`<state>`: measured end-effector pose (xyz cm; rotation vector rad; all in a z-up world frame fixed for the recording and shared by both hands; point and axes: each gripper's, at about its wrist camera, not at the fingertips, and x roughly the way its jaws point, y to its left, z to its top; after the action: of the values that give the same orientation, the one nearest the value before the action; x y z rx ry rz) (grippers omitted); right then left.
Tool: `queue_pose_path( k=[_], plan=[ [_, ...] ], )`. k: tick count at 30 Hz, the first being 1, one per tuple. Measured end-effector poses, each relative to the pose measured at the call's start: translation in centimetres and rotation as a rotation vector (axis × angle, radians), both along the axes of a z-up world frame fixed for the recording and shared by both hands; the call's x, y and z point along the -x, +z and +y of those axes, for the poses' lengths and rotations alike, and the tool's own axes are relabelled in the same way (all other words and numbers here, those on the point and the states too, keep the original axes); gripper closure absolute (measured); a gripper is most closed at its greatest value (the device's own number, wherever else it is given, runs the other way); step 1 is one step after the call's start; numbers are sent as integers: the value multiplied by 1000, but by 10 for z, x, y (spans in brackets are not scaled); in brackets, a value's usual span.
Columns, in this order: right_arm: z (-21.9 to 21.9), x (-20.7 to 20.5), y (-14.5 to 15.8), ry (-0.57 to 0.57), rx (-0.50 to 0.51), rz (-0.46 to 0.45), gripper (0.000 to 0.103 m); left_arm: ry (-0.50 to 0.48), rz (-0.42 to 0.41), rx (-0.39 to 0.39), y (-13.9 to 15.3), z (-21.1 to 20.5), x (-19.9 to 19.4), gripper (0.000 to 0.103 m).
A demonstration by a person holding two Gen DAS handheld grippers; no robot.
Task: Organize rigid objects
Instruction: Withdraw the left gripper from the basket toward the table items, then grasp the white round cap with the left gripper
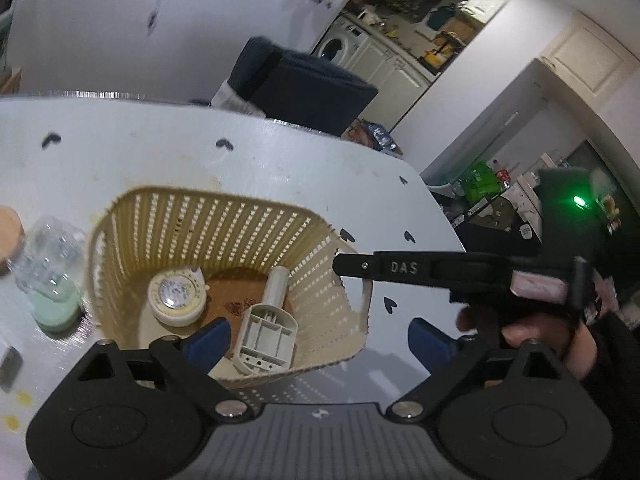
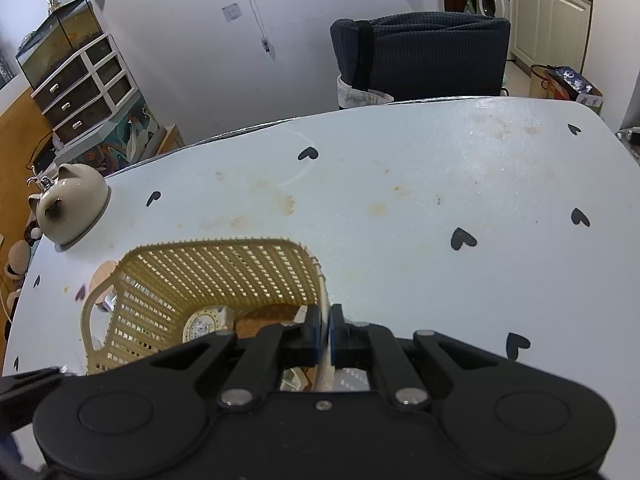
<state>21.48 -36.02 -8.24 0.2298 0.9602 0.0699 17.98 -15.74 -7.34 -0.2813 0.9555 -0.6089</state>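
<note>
A beige slotted basket (image 1: 208, 220) stands on the white table (image 1: 280, 168). Inside it lie a round cream tin (image 1: 178, 298) and a grey plastic piece with a round handle (image 1: 268, 332). My left gripper (image 1: 320, 340) hovers open over the basket's near side, with nothing between its blue pads (image 1: 208, 340). My right gripper (image 2: 327, 320) is shut on the basket's right rim, seen from the side in the left wrist view (image 1: 340, 266) with a hand behind it. The right wrist view shows the basket (image 2: 224, 268) and the tin (image 2: 204, 324).
A glass jar (image 1: 52, 272) with a green base stands left of the basket, beside a wooden lid (image 2: 104, 276). A cat-shaped ceramic pot (image 2: 72, 200) sits at the table's left edge. A dark chair (image 2: 420, 52) stands behind the table (image 2: 400, 200).
</note>
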Motion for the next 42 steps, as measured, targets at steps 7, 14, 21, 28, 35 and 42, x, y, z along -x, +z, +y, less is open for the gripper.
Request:
queue_pose_path(
  k=[7,14,21,28,35,42],
  plan=[
    [6,3,1,6,42,-17,98,19,-128,-76,16,24,27,5],
    [6,3,2,6,50,-18,98,77,-216,-152,19,59,47,0],
    [7,6,1,-6,53,-29,98,128,-247,-237,7,103,60,0],
    [6,6,1,5,47,-32,98,181,-231,-309,-9,148,56,0],
    [14,4,4,35,106,-18,97,90,-215,-419,-16,172,34,5],
    [18,4,4,46,140,-16,97,-37,-118,-530,-34,180,-3,38]
  ],
)
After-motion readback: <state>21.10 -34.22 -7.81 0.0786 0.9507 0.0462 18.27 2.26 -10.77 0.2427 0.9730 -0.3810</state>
